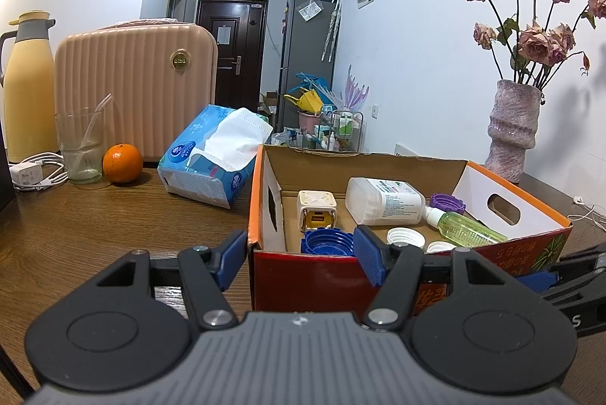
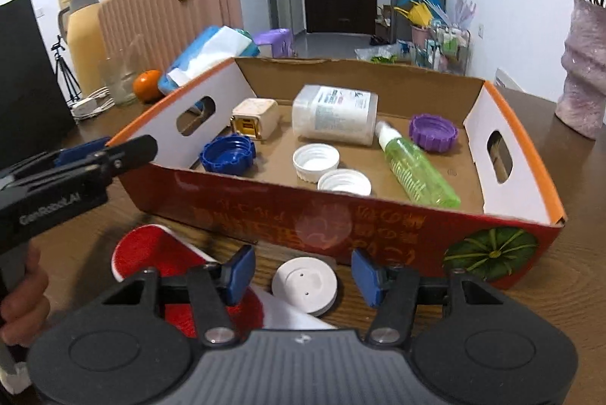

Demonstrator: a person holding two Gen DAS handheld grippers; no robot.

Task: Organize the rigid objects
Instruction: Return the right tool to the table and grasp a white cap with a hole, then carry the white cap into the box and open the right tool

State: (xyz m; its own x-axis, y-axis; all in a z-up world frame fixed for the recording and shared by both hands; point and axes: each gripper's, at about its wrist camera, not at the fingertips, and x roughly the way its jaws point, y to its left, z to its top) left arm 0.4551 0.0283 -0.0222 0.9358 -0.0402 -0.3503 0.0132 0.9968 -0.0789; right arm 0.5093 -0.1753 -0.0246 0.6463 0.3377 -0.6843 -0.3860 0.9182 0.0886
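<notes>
A red cardboard box (image 2: 265,212) with orange rims stands on the wooden table. Inside lie a blue cap (image 2: 227,153), a cream charger cube (image 2: 254,119), a white bottle (image 2: 335,113), a green spray bottle (image 2: 418,172), a purple cap (image 2: 433,132) and two white caps (image 2: 316,161). My right gripper (image 2: 301,272) is open above a white round lid (image 2: 305,285) on the table in front of the box. My left gripper (image 1: 299,259) is open and empty at the box's near left corner (image 1: 257,253); it also shows in the right wrist view (image 2: 106,151).
A red and white cup (image 2: 159,253) lies on its side by the right gripper. A tissue pack (image 1: 212,155), an orange (image 1: 122,163), a glass (image 1: 80,147), a charger with cable (image 1: 32,174), a yellow flask (image 1: 30,83) and a pink suitcase (image 1: 132,83) stand behind. A vase of roses (image 1: 511,132) stands at the right.
</notes>
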